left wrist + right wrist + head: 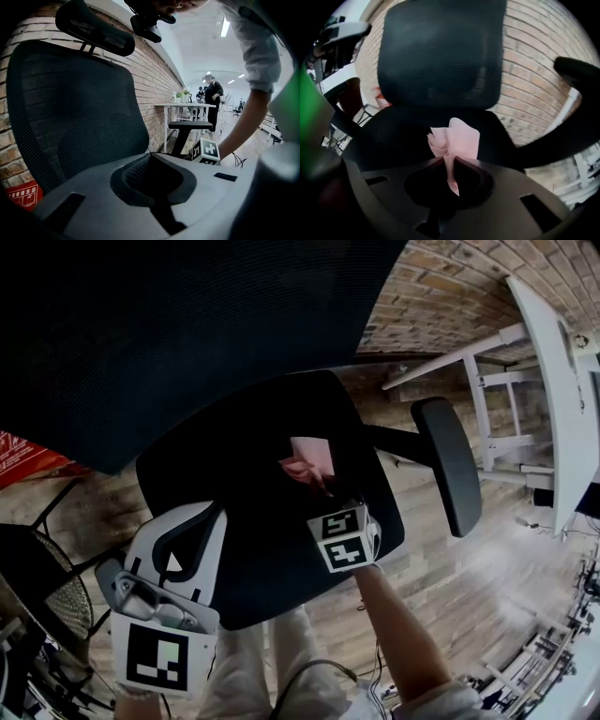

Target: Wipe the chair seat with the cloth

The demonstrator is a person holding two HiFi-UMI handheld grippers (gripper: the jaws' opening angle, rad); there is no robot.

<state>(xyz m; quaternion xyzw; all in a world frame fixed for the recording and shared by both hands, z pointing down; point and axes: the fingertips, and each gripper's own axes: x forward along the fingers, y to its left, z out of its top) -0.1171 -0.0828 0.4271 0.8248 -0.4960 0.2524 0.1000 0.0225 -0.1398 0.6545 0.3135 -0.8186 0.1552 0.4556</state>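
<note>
While I am holding the left gripper (202, 521) over the near left edge of the chair seat (253, 549), its jaws are sitting together with nothing between them. I am reaching the right gripper (325, 491) in over the seat's middle, where its jaws are pinching the lower fold of the pink cloth (309, 463), which is fanning out above them; I cannot tell whether it is touching the seat. Beyond it, the black mesh backrest (187, 315) is rising at the seat's far edge, with the brick wall (450, 287) showing behind.
</note>
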